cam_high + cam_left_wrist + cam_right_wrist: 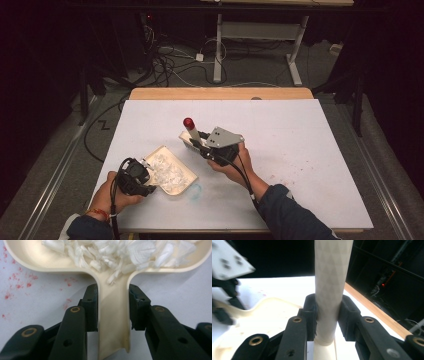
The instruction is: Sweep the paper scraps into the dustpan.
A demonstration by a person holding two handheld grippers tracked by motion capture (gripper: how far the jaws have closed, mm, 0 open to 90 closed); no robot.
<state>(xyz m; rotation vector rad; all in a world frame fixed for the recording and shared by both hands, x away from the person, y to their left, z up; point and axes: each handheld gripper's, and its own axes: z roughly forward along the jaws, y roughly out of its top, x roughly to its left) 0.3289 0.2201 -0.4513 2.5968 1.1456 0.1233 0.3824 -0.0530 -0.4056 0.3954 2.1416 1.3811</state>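
The left gripper clamps the cream dustpan's handle; white shreds lie beyond its jaws. The right gripper clamps the brush handle, red-capped from above.

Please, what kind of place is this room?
Probably a lab or recording workspace, not a home: a white-covered table stands among dark surroundings, loose cables lie on the floor, and a metal desk frame stands behind.

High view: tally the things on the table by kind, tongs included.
Dustpan: 1
Shred pile: 1
Brush: 1
Tongs: 2, left tongs and right tongs
Total: 5
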